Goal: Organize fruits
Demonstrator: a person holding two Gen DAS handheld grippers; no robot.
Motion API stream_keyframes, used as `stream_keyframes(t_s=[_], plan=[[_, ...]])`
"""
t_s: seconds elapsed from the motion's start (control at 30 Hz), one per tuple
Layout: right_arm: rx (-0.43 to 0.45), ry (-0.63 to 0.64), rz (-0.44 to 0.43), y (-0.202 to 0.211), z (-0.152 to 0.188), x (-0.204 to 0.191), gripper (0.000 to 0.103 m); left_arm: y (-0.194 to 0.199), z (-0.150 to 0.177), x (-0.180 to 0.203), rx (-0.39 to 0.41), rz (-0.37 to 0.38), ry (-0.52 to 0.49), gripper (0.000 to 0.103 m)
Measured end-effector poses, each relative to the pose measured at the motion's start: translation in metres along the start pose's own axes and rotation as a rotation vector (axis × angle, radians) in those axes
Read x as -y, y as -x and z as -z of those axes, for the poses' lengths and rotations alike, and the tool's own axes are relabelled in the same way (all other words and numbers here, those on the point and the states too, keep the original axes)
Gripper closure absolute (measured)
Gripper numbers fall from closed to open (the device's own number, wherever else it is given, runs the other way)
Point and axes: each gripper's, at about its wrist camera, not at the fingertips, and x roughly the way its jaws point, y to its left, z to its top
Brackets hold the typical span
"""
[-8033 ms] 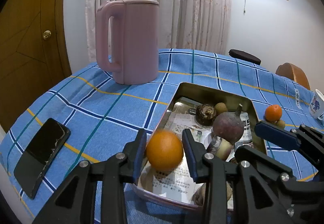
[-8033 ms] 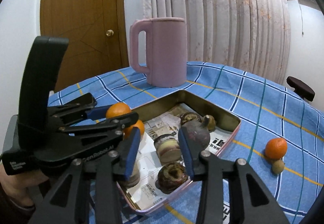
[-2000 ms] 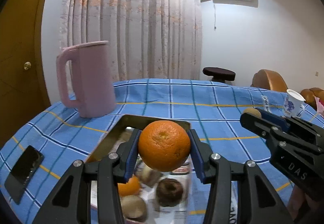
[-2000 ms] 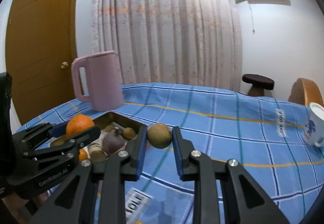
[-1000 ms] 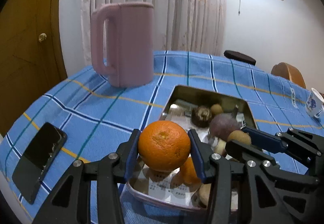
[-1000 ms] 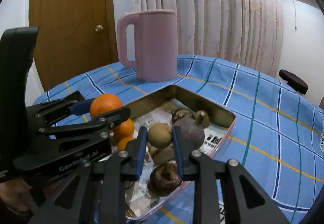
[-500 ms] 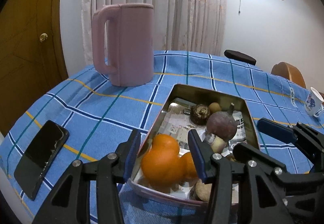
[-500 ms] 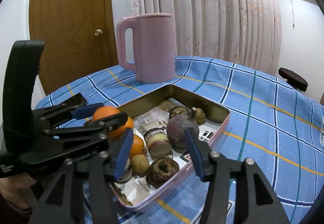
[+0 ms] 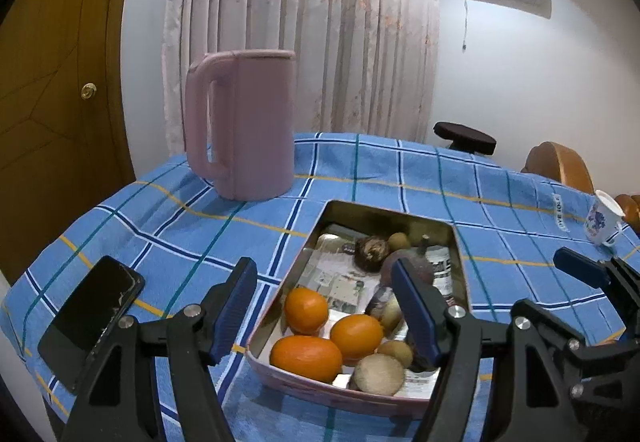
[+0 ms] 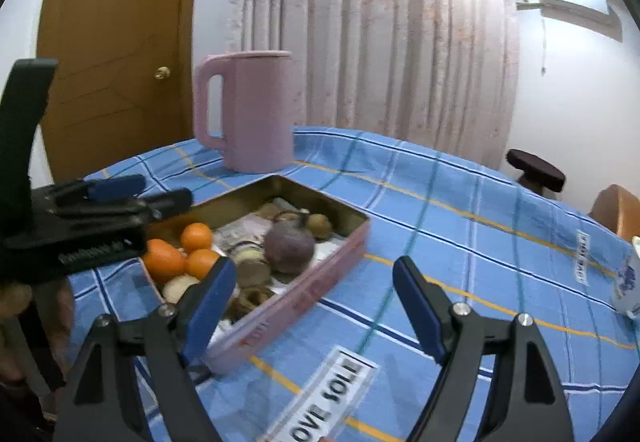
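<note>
The left gripper [image 9: 326, 306] is spread wide with nothing in it, low in the frame over the near end of the tin tray [image 9: 344, 392]. The right gripper [image 10: 314, 308] is wide too and holds nothing, low in its frame beside the tray's pink wall. Three oranges [image 9: 306, 357] sit together at the near end of the tray. A dark purple fruit [image 9: 406, 269] and some brown ones lie farther back. A pink jug [image 9: 244, 130] stands behind the tray on the blue checked cloth [image 9: 192, 226]. A black phone [image 9: 90, 316] lies at the lower left.
</note>
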Motion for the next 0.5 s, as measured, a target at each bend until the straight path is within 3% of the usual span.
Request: stream_keyframes(t_s=[0.13, 0.5], plan=[[0.028, -0.059, 0.0, 0.013, 0.001, 0.012, 0.015, 0.003, 0.001, 0.007, 0.0, 0.007, -0.011, 0.032], [0.065, -0.081, 0.025, 0.035, 0.0, 0.014, 0.013, 0.011, 0.006, 0.018, 0.0, 0.019, -0.03, 0.032]])
